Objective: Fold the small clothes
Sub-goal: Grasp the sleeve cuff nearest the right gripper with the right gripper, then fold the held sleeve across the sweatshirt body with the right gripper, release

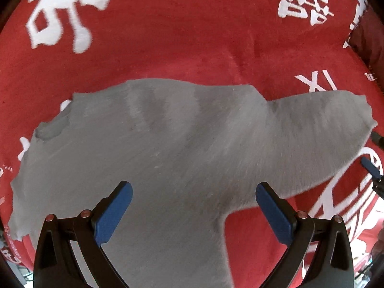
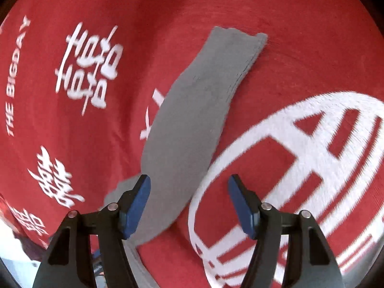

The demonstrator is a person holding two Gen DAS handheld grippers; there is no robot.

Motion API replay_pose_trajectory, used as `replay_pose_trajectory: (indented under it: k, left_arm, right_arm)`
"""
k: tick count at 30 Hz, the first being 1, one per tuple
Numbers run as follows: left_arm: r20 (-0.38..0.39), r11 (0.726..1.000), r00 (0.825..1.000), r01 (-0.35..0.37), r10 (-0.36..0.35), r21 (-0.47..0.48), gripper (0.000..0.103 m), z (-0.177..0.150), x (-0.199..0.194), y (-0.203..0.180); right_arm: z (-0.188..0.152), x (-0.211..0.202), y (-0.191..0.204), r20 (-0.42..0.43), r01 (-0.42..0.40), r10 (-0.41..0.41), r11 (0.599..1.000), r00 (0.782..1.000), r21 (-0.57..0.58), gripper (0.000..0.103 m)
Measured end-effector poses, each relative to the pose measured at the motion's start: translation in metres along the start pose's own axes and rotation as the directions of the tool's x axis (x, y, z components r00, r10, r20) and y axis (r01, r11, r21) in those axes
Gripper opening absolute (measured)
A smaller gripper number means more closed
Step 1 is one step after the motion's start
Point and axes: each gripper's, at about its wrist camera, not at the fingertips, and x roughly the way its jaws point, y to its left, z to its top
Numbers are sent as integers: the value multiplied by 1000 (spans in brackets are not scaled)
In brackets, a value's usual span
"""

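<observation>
A small grey shirt (image 1: 168,148) lies spread flat on a red cloth (image 1: 192,36) printed with white characters. The left claw (image 1: 194,206) hovers over its body, jaws wide apart, holding nothing. The right claw (image 2: 189,202) hangs open above one sleeve (image 2: 192,110). Blur suggests motion, perhaps. For a neat fold, pinch the sleeve edge and carry it inward evenly.

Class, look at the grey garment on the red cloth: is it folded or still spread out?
Spread out. In the left wrist view the grey garment lies flat in one layer on the red cloth, a sleeve extended, no fold visible.
</observation>
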Motion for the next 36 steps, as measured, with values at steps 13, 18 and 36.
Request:
replay_pose_trajectory:
  k: [13, 18, 36]
  left_arm:
    - [11, 991, 995, -100, 101, -88, 103, 8, 9, 24]
    - [5, 996, 999, -33, 33, -80, 103, -1, 25, 17]
    - [42, 931, 992, -94, 116, -351, 95, -119, -48, 284]
  right_arm:
    - [21, 26, 22, -7, -337, 342, 930, 940, 144, 7]
    - [-6, 19, 88, -124, -466, 467, 884, 875, 37, 7]
    - [-305, 173, 326, -499, -340, -64, 656, 864, -673, 11]
